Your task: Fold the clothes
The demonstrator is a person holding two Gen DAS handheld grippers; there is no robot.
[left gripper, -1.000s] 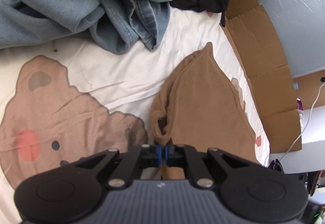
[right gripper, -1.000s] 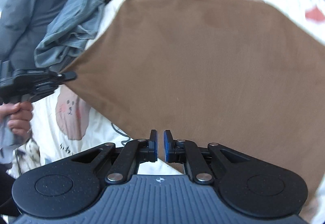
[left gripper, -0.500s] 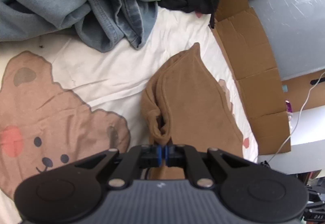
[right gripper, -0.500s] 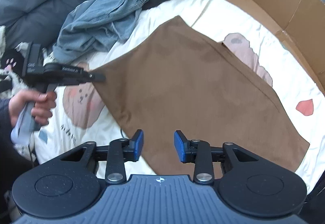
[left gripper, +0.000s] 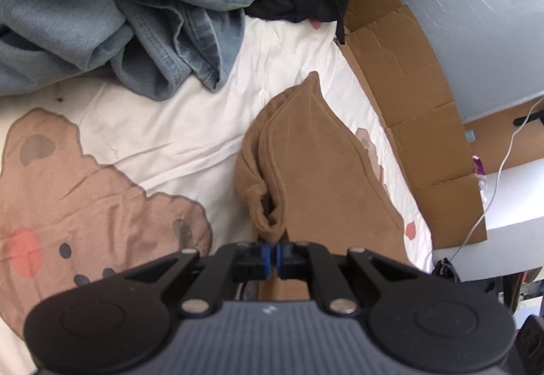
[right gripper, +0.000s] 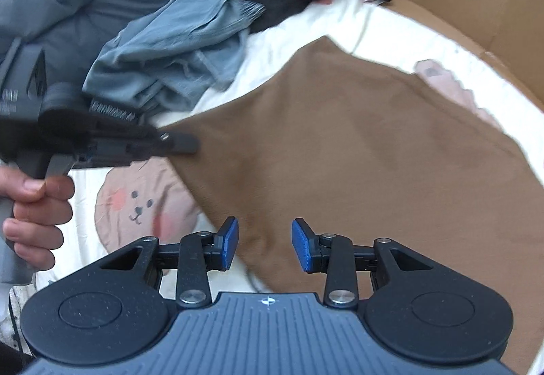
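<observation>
— Left gripper [left gripper: 272, 254]: state?
— Clenched on a corner of the brown garment [left gripper: 316, 170], which spread ahead over the bedsheet [left gripper: 176, 136].
— Right gripper [right gripper: 265, 244]?
— Released, above the garment's near edge.

White bear-print sheet [left gripper: 176, 133] covers the bed; cardboard [left gripper: 418, 123] lines its right edge; white cable [left gripper: 503, 167] far right.

A home bedroom: a bed with a bear-print sheet [left gripper: 102, 191], heaped jeans [left gripper: 176, 34] far, flattened cardboard [left gripper: 418, 123] right.
</observation>
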